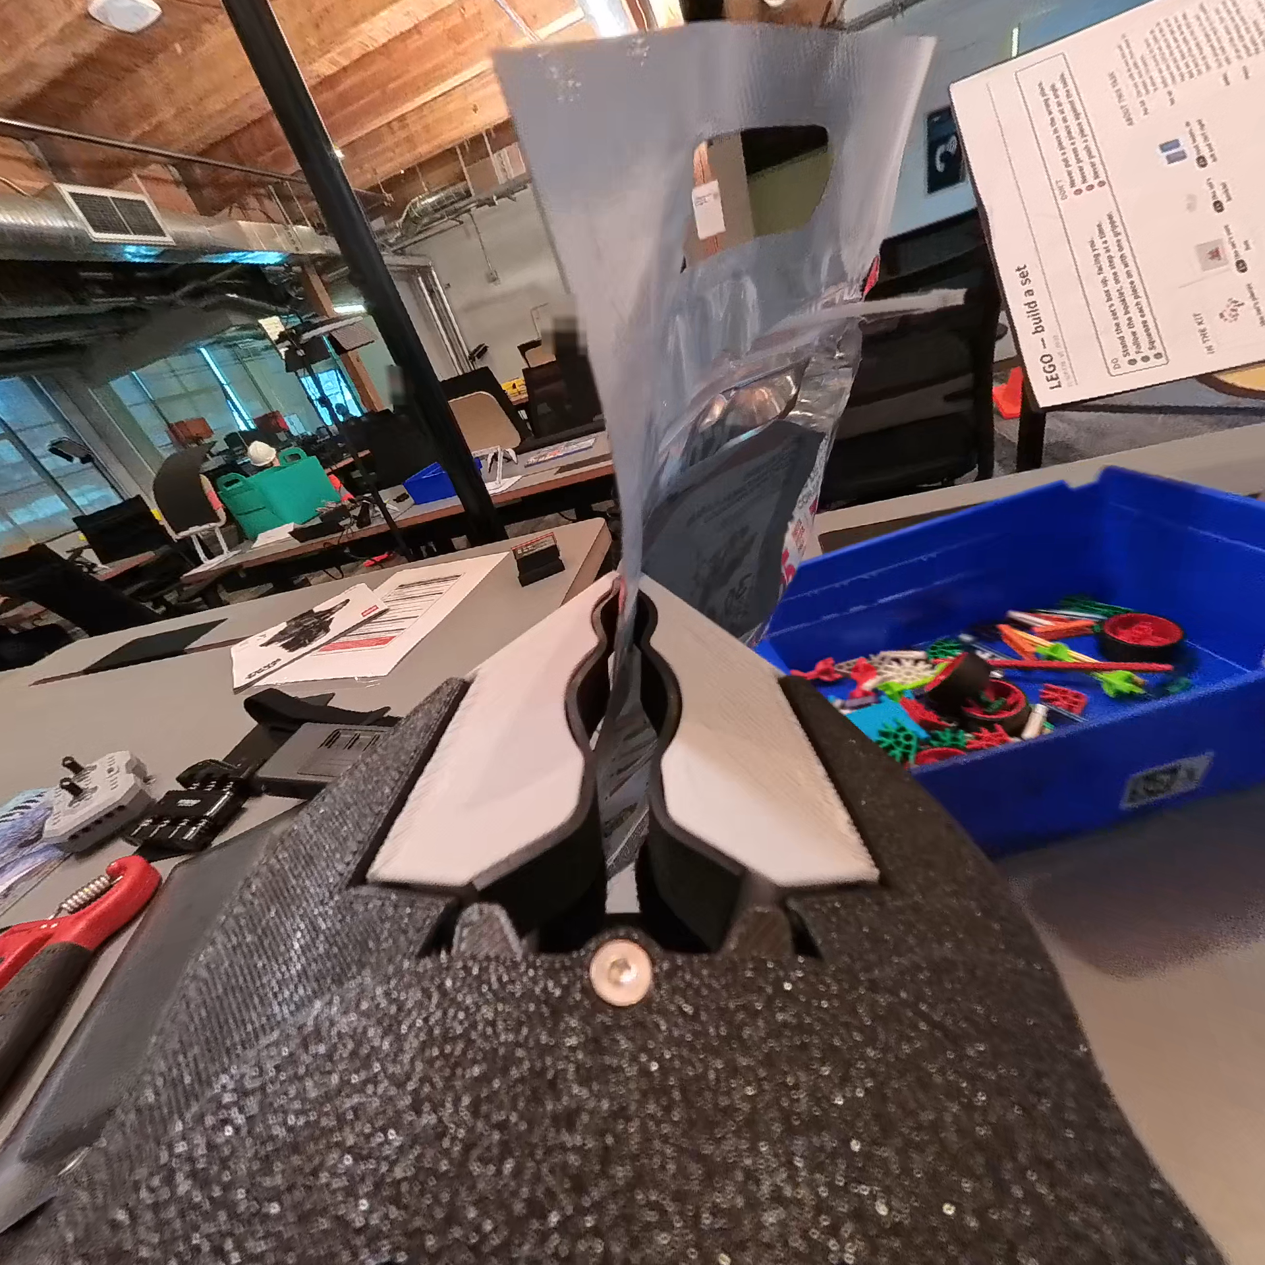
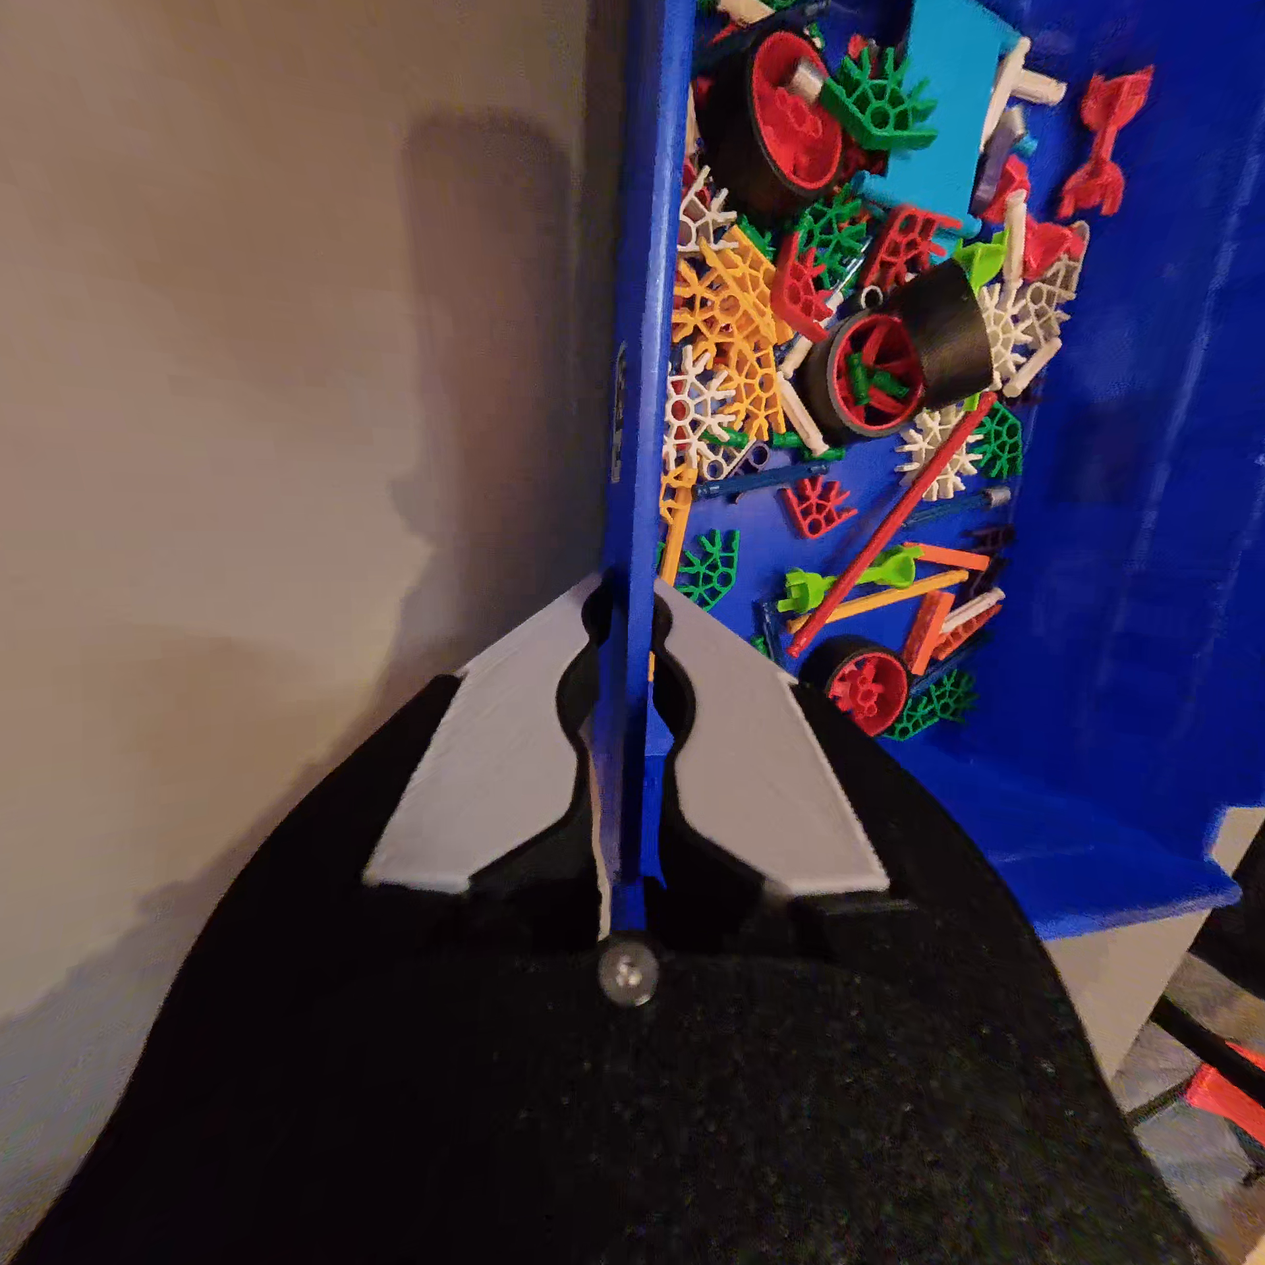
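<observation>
The left gripper [image 1: 626, 609] has its two white fingers pressed together on the lower edge of a clear, crinkly plastic bag with a die-cut carry handle [image 1: 712, 287]. The bag stands up out of the jaws, its long axis running straight on from the fingers and away from the grey tabletop [image 1: 171, 691]. Something dark and flat, perhaps a printed booklet, sits inside its lower half, though the film is blurred and I can't be sure.

Just to that gripper's right is the open blue plastic bin [image 1: 1027, 582], near the hanging bag but, as far as I can tell, not touching it. Its floor is strewn with colourful plastic construction pieces [image 1: 992, 684]: rods, snowflake-shaped connectors and red-hubbed black wheels.

The right gripper [image 2: 630, 609] is clamped on the bin's rim: one finger lies outside the wall, the other inside over the contents, and the thin blue edge runs lengthwise down the slot between them.

So the bin's open mouth lies to the right of the bag, and the right gripper is the one already on it.

Away to the left on the table lie a white printed booklet [image 1: 322, 633], some black parts and a red-handled spring tool [image 1: 75, 917]. A white printed sheet on a stand [image 1: 1122, 198] rises behind the bin.
</observation>
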The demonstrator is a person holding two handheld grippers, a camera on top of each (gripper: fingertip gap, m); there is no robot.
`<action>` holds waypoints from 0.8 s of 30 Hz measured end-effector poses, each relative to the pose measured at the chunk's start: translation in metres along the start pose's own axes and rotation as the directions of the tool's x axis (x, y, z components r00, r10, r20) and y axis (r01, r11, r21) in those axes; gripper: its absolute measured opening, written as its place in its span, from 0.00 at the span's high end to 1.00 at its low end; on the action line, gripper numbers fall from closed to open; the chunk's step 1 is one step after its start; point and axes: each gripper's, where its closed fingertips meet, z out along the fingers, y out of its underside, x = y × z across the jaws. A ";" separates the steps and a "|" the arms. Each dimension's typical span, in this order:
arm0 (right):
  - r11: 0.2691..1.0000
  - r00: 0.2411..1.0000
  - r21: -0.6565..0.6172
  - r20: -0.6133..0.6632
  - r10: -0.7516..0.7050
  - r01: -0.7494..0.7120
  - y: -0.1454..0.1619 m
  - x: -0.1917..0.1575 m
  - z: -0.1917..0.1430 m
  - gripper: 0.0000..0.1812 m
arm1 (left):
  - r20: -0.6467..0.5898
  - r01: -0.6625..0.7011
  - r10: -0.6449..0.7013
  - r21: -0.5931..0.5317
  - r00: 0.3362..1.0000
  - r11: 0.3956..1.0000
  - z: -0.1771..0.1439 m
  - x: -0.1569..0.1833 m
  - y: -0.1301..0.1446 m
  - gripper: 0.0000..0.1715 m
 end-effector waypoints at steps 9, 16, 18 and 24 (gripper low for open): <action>0.985 0.989 -0.084 -0.018 0.149 -0.150 0.042 -0.087 -0.037 0.97 | -0.034 -0.022 0.023 0.025 0.999 0.999 -0.001 0.023 -0.005 1.00; 0.983 0.981 -0.047 -0.083 0.173 -0.177 0.054 -0.147 -0.065 0.92 | -0.106 -0.051 0.053 0.022 0.993 0.998 0.004 0.064 0.001 1.00; 0.991 0.983 0.008 -0.128 0.131 -0.131 0.050 -0.153 -0.082 0.89 | -0.125 -0.049 0.051 0.021 0.991 0.999 0.005 0.073 0.002 1.00; 0.935 0.924 0.211 -0.198 0.328 -0.286 0.065 -0.112 -0.137 0.73 | -0.142 -0.055 0.058 0.026 0.988 0.998 0.003 0.084 0.001 1.00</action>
